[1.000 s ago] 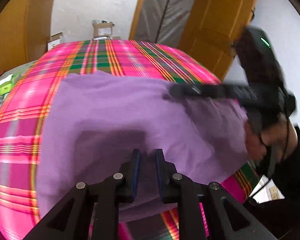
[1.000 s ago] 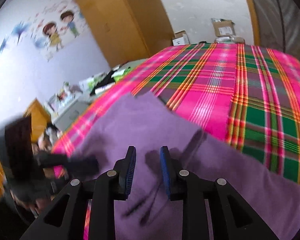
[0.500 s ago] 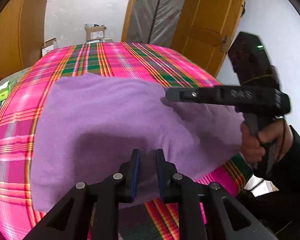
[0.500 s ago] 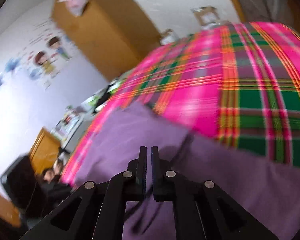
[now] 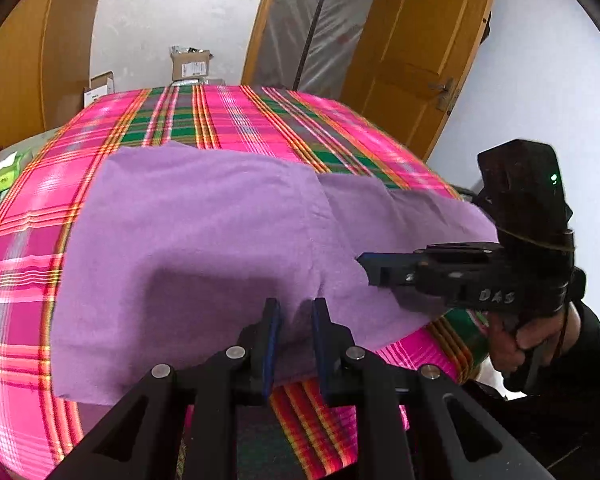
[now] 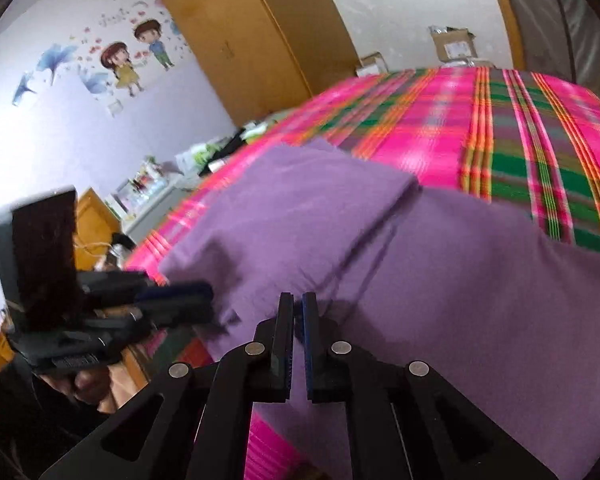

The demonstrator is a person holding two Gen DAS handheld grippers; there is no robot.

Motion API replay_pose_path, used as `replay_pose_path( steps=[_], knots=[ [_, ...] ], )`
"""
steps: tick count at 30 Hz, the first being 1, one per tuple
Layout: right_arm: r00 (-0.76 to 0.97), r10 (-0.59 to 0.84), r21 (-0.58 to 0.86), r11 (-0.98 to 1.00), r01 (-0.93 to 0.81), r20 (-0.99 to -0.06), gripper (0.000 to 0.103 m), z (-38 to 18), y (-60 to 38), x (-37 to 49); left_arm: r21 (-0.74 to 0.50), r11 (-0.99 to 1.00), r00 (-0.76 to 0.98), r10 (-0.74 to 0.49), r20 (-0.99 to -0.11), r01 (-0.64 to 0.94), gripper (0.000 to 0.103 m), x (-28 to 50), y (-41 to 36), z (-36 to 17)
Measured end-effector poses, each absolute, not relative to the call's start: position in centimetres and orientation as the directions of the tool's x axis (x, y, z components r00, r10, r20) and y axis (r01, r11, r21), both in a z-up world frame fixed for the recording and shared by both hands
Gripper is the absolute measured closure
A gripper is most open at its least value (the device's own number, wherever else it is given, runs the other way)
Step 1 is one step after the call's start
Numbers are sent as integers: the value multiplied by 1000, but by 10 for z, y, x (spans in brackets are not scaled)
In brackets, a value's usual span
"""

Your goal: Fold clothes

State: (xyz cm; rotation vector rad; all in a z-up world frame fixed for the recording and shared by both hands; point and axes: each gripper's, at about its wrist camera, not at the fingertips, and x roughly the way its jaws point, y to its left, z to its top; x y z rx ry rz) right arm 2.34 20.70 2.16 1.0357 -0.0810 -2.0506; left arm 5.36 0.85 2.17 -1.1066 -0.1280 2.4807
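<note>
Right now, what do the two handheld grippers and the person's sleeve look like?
Both grippers, left and right, are black with angular fingers, silver rivets and blue ribbed pads. The right one carries a boxy black top with a green light, pale lettering and a thin cable. The sleeve is black.

Def a bedroom in someone's home, prob a kid's room. Big bed w/ a pink-green plaid bedcover (image 5: 228,120) fills most of both views. Left wall has cartoon stickers (image 6: 134,60) of two kids plus blue leaves, w/ a tall wooden wardrobe (image 6: 256,32) right next to them. Cluttered low table (image 6: 160,184) by the bed's left side. Wooden door (image 5: 416,60) far right, cardboard boxes (image 5: 190,65) on the floor past the bed's far end.
</note>
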Motion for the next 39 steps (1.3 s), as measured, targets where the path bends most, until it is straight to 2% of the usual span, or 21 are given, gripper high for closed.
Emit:
replay_pose_path(
  steps=[2,8,13,20,24,26,31,33,34,39],
  knots=[
    [-321,-701,423,-665,615,-636,97,17,215,22,-226,-912,-578,393,-715,-342,87,50,15,17],
    [-379,-692,413,-691,593,-614,97,25,240,27,-248,-906,-593,413,-691,-342,87,48,14,29],
    [-426,-667,440,-734,517,-612,97,18,278,19,-232,-898,-566,418,-710,-373,87,42,30,24],
    [-553,-607,581,-775,249,-571,102,-4,381,14,-221,-892,-554,423,-717,-395,85,40,36,19],
    [-671,-514,670,-741,33,-535,103,-13,454,26,-217,-894,-547,417,-726,-393,84,38,38,20],
    [-693,-490,673,-739,9,-529,97,-7,466,27,-218,-893,-548,419,-724,-394,84,37,39,23],
    [-636,-582,701,-708,90,-506,97,3,432,-1,-197,-897,-563,406,-720,-395,84,33,47,30],
    [-583,-606,718,-694,57,-540,97,-6,417,-20,-195,-899,-564,402,-721,-391,84,32,47,31],
    [-555,-617,726,-687,33,-558,102,-11,411,-30,-197,-899,-564,403,-721,-390,84,31,47,31],
    [-615,-622,822,-564,-78,-485,103,-23,455,-39,-204,-900,-563,404,-721,-385,84,30,46,32]
  ],
)
